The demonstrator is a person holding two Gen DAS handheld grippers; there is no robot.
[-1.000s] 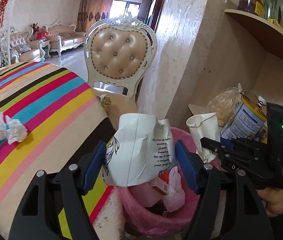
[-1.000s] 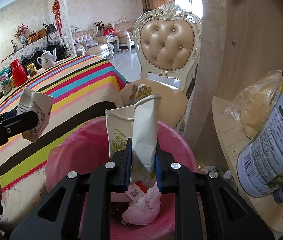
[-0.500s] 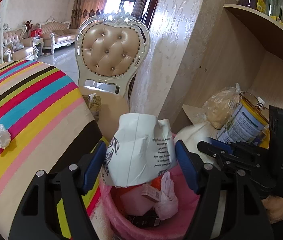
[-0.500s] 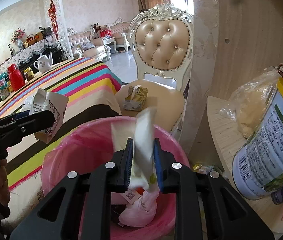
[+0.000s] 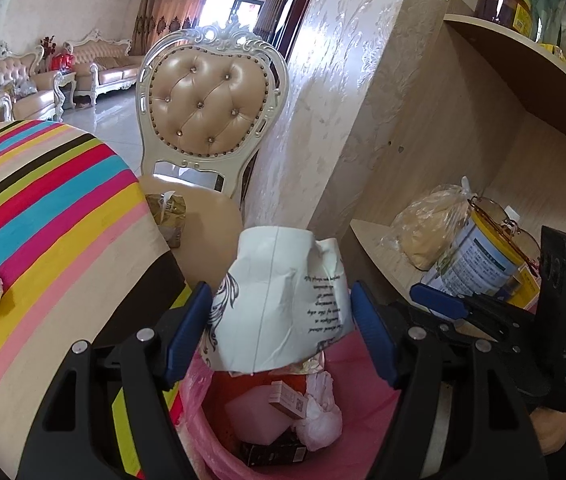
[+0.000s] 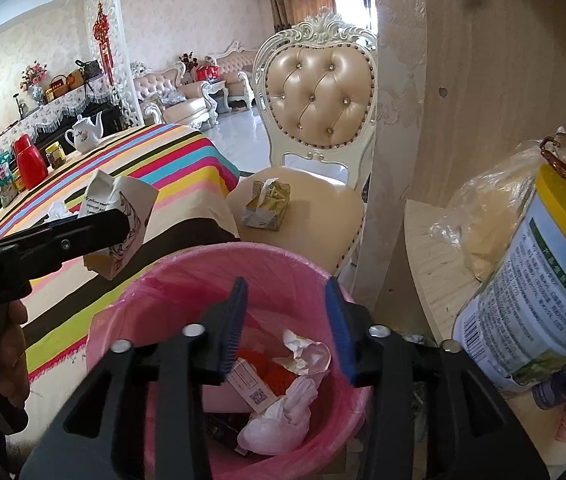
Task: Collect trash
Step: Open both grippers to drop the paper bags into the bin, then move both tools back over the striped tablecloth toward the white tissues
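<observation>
Left tongs [image 5: 279, 332] grip a crumpled paper carton [image 5: 283, 300] above the pink bin [image 6: 187, 280]; right tongs [image 6: 287, 326] gape empty.

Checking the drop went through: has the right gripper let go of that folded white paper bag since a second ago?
Yes. The right gripper is now open and empty above the pink bin; a second ago it pinched the bag there.

The bin [image 6: 187, 280] mouth lies open below the right tool [image 6: 287, 320], trash piled low inside. The bench [image 5: 43, 232] crowds its left, the chair [image 6: 307, 208] stands behind, and the shelf [image 6: 435, 248] with a can [image 6: 531, 296] hems the right.
</observation>
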